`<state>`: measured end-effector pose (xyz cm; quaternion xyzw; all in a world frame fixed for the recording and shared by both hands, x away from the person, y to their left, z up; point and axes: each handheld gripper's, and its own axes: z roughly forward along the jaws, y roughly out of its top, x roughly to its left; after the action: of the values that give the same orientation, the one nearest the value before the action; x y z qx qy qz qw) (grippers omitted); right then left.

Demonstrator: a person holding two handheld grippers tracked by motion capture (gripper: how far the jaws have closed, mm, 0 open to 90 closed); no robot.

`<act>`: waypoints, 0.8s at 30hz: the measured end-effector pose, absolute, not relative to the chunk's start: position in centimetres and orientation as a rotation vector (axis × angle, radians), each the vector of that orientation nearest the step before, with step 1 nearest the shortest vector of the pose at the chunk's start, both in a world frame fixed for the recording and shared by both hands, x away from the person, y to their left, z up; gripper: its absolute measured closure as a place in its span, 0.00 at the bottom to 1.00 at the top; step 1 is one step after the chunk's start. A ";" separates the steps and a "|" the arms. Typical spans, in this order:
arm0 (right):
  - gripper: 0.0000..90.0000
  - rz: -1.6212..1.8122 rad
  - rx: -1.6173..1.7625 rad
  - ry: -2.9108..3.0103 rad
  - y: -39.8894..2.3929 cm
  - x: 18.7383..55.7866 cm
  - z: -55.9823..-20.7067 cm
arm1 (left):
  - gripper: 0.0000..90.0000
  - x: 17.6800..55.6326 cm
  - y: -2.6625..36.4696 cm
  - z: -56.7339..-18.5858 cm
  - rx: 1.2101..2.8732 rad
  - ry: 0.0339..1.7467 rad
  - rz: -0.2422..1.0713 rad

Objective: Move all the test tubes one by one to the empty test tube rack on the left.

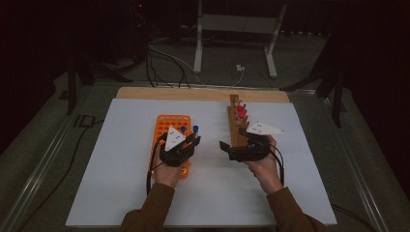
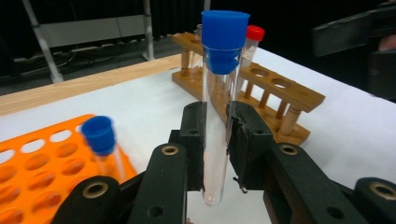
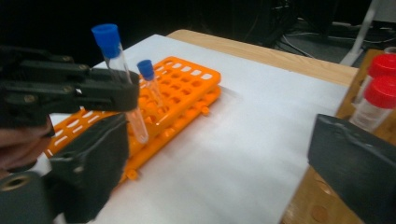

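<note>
The left gripper (image 2: 215, 140) is clamped on a clear tube with a blue cap (image 2: 219, 98), its two black pads pressing the glass from either side about halfway down, so the cap stands well above them and the rounded bottom hangs just below. The tube is upright, or nearly so, and held off the white sheet (image 1: 121, 159) just to the right of the orange rack (image 1: 169, 126).

A second blue-capped tube (image 2: 103, 144) stands in the orange rack, in a hole near its right edge (which hole exactly is hard to tell in the dim light).

The right gripper (image 1: 231, 148) stands released, its jaws spread wide with nothing between them. It sits at the near end of the wooden rack (image 2: 275, 93), which runs away toward the far side of the table (image 1: 203, 93) and holds red-capped tubes (image 3: 379, 95) at its far end. The two grippers are near each other but apart.
</note>
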<state>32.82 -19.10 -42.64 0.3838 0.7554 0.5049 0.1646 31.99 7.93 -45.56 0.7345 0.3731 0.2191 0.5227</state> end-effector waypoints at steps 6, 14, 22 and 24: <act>0.00 1.427 1.086 2.131 -19.8 32.4 -42.7 | 0.85 32.3 9.1 -45.7 1.749 0.916 0.541; 0.00 1.438 1.083 2.120 -20.2 32.1 -42.8 | 0.85 33.1 10.2 -46.2 1.749 0.957 0.571; 0.00 1.448 1.080 2.116 -20.3 32.0 -42.8 | 0.85 33.7 10.4 -47.0 1.779 0.988 0.592; 0.00 1.449 1.082 2.115 -20.3 32.0 -42.9 | 0.84 33.8 10.3 -47.1 1.790 0.991 0.596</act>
<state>32.00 -20.34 -42.88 0.3826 0.7478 0.5124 0.1787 33.79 10.31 -47.10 0.7351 0.4067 0.2446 0.4841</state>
